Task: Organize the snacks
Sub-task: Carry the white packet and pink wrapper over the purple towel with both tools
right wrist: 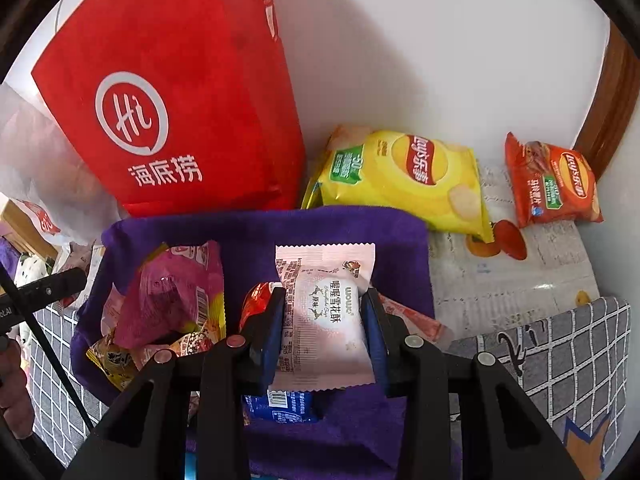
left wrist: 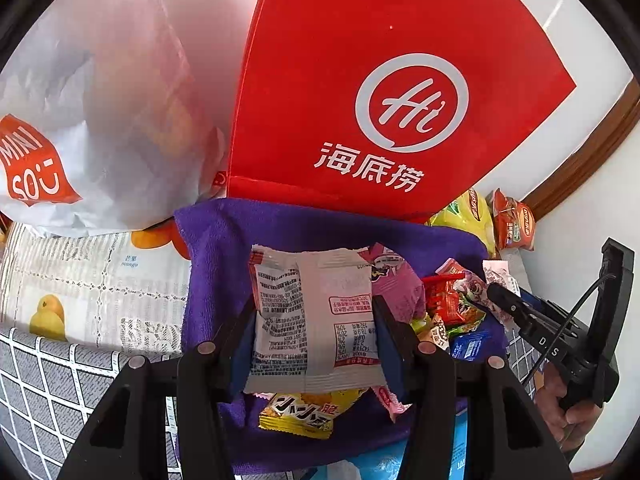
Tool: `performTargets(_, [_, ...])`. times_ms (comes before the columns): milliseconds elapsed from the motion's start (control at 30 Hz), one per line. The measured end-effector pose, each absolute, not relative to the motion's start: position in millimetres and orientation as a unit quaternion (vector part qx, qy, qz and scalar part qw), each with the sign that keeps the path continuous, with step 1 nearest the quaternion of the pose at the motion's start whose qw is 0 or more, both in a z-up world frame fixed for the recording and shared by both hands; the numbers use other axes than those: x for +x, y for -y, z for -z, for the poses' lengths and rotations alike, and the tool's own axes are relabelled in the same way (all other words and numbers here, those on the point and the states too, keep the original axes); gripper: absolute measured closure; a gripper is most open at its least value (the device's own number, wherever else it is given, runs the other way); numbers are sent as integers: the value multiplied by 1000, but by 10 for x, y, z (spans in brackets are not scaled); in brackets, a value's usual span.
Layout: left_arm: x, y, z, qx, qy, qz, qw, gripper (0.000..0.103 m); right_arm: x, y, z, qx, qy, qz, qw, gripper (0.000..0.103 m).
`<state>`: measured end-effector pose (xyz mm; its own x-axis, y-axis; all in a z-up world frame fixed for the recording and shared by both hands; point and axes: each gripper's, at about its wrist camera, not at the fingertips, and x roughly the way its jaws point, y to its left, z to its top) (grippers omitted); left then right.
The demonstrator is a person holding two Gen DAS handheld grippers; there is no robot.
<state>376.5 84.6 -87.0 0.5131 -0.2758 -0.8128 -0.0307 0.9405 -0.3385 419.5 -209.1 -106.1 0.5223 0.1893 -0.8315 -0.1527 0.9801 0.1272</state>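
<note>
Leftmost, a white Miniso bag leans beside a red Haidilao bag at the back of the tabletop, which is covered by a fruit-print cloth and a grey grid cloth. In front of them sits a purple fabric bin holding a loose heap of small snack packets. The left gripper is clamped on a white snack packet, printed back facing the camera, held just above the bin over a yellow packet and beside a pink packet. The right gripper is clamped on a pale pink nougat packet, likewise held over the bin, with a blue packet below it. To the right, outside the bin, lie a yellow Lay's bag and, well apart from it against the wall, an orange Lay's bag. The step in hand appears to be sorting: each gripper has one packet lifted from, or about to go into, the bin; which cannot be told. The next move calls for carrying each packet to its place without snagging the neighbouring wrappers. Count: two grippers, two held packets, two chip bags, two large bags, one bin; the heaped packets are too overlapped to count.
</note>
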Motion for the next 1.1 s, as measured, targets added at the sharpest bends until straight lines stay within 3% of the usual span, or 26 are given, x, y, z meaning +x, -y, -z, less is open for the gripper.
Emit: performTargets(1100, [3929, -620, 1183, -141, -531, 72, 832, 52, 4286, 2041, 1316, -12, -506, -92, 857, 64])
